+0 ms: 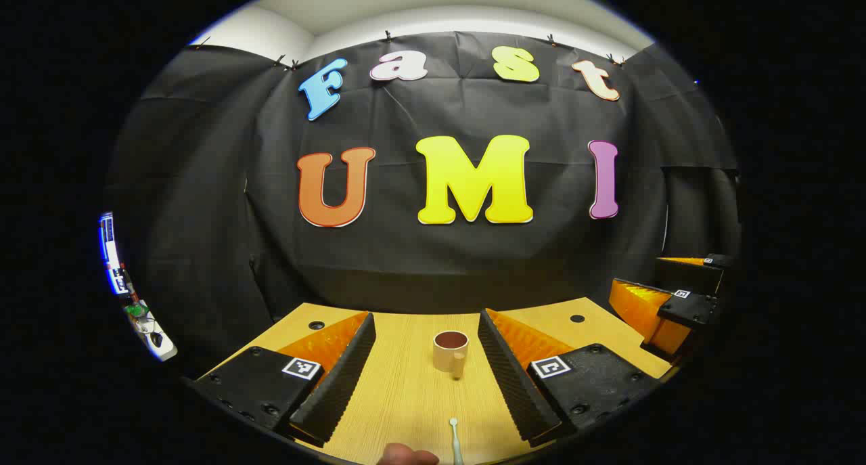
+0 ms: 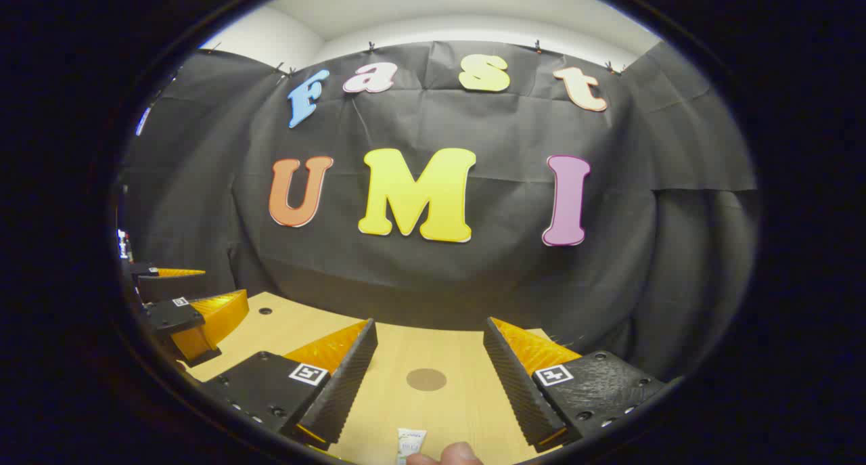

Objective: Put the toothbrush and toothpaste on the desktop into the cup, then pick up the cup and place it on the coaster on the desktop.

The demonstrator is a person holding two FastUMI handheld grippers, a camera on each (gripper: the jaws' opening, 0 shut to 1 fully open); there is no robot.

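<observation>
Standing: mug (image 1: 451,350) empty on desk (image 1: 406,397)
Toothbrush (image 1: 454,438): beside it, flat
Toothpaste (image 2: 410,443): near coaster (image 2: 426,380)
Left gripper (image 1: 426,363), right gripper (image 2: 427,370): jaws apart, empty
Advice: pinch toothbrush handle squarely

Each hand-held gripper (image 1: 426,377): ribbed wedge fingers, square tag markers, screws.

One cup (image 1: 451,350), one toothbrush (image 1: 454,438), one toothpaste (image 2: 411,444), one coaster (image 2: 426,380).
</observation>
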